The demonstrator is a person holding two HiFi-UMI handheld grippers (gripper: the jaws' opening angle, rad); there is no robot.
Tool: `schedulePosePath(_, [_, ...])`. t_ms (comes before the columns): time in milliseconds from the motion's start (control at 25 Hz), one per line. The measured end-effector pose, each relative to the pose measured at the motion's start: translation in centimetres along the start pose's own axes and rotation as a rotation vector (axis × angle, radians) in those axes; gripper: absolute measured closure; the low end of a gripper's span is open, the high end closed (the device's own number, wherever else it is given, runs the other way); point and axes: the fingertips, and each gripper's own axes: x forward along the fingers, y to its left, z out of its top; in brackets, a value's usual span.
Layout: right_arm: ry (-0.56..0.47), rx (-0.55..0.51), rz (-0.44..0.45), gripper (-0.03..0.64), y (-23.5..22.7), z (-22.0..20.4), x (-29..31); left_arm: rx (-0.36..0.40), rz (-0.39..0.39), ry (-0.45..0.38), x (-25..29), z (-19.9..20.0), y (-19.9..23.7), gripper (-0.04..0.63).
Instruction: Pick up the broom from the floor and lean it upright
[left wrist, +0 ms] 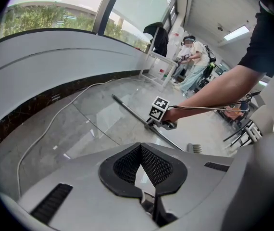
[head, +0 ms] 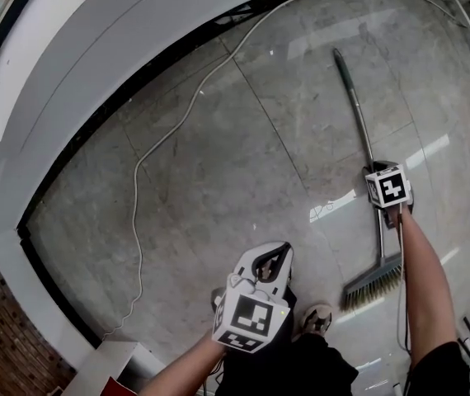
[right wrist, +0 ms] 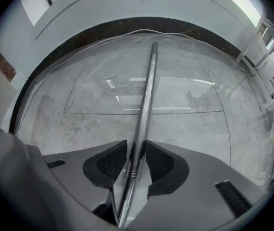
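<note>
Broom handle lay between the right gripper's parted jaws, which straddled it without pinching it. Its long axis ran straight away from them across the floor, with the bristles on the near side by the person's shoe. That arm reached steeply downward, nearly straight. Well aside, the left gripper hung with jaws shut, empty.

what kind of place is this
Likely an indoor hall or lobby in a larger building: a polished stone-tile floor, a curved wall under big windows, and white metal racks at the far side.
</note>
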Motion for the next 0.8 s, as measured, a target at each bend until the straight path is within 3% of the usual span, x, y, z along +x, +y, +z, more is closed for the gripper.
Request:
schedulePosePath(240, [-0.010,-0.007,0.042,0.522,0.3,-0.1,0.0,-0.013,0.009,0.006,-0.4,-0.9,0.3,0.592])
schedulePosePath(360, [-0.056,0.075,0.045,0.538,-0.1,0.3,-1.4,-0.025,0.028,-0.007,-0.9,-0.4,0.0,0.592])
schedulePosePath(480, [-0.116,0.095,0.039,0.543,0.6,0.9,-4.3,-0.026,0.047,-0.027,-2.4,0.7,-0.9,0.592])
schedulePosePath(800, [-0.245,0.004,0.061,0.549,6.1,0.4,-16.5,-0.062,0.097,-0.070,-10.3,3.9,-5.8,0.592])
